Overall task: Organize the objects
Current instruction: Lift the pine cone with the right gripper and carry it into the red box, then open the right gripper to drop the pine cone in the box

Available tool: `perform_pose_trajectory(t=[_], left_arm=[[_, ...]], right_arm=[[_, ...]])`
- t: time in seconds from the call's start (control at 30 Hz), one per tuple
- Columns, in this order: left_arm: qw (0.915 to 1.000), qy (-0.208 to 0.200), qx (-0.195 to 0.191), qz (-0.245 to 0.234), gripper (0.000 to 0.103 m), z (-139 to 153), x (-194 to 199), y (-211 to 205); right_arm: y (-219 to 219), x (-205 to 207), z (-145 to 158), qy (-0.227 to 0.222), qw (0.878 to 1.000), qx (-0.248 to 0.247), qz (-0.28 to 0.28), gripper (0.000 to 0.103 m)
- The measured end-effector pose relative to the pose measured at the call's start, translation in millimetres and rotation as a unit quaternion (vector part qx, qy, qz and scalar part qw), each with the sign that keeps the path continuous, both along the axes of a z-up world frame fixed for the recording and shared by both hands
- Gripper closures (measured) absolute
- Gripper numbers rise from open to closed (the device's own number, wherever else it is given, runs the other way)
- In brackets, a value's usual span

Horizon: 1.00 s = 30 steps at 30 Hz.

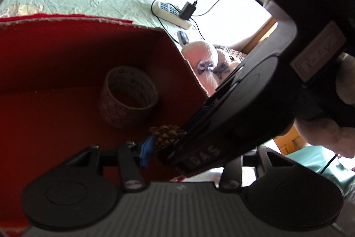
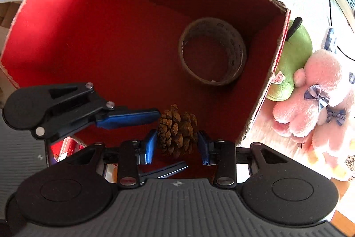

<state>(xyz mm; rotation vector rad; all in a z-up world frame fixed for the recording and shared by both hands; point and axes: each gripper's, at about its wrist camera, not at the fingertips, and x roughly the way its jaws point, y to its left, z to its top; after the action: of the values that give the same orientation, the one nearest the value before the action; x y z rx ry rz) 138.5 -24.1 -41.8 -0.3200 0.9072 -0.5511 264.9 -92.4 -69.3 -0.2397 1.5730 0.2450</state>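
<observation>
The right gripper (image 2: 177,143) clamps a pine cone (image 2: 176,131) inside the red box (image 2: 66,14). A tape roll (image 2: 213,54) lies on the box floor. The left gripper (image 2: 153,139) has its jaws partly apart around the cone; whether they touch it is unclear.

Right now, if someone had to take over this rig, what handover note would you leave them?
Right gripper: shut on the pine cone, held above the floor of the red box, pointing down into it.
Left gripper: also reaching into the box; one blue finger sits beside the cone. Whether it is gripping anything cannot be told.
Done: the tape roll lies inside the box near its far corner.
Left: release the pine cone in the box, then collect the green plush and pink plush lying outside, against the box's side.
</observation>
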Motion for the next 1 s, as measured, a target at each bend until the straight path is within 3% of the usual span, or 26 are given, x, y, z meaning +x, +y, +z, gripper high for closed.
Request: perform_pose_trajectory(t=[0.43,0.6,0.77,0.9,1.0], left_arm=[[0.9997,0.017,0.001,-0.015,0.047,-6.6,9.9,3.4],[0.9997,0.02,0.007,-0.014,0.045,-8.0,12.7,6.8],[0.999,-0.007,0.044,0.003,0.045,7.7,2.0,15.6],[0.9943,-0.021,0.1,0.029,0.03,21.1,-4.8,16.3],[0.988,-0.032,0.142,0.052,0.03,28.5,-9.1,12.2]], right_arm=[[5.5,-0.6,-10.1,-0.015,1.0,-0.017,-0.006,0.06],[-1.4,-7.2,-4.9,-0.043,0.999,0.008,-0.021,0.061],[-14.4,-16.5,1.2,-0.091,0.994,0.048,-0.039,0.061],[-29.4,-25.3,2.3,-0.123,0.986,0.095,-0.063,0.061],[-40.8,-31.7,-1.1,-0.143,0.981,0.104,-0.079,0.061]])
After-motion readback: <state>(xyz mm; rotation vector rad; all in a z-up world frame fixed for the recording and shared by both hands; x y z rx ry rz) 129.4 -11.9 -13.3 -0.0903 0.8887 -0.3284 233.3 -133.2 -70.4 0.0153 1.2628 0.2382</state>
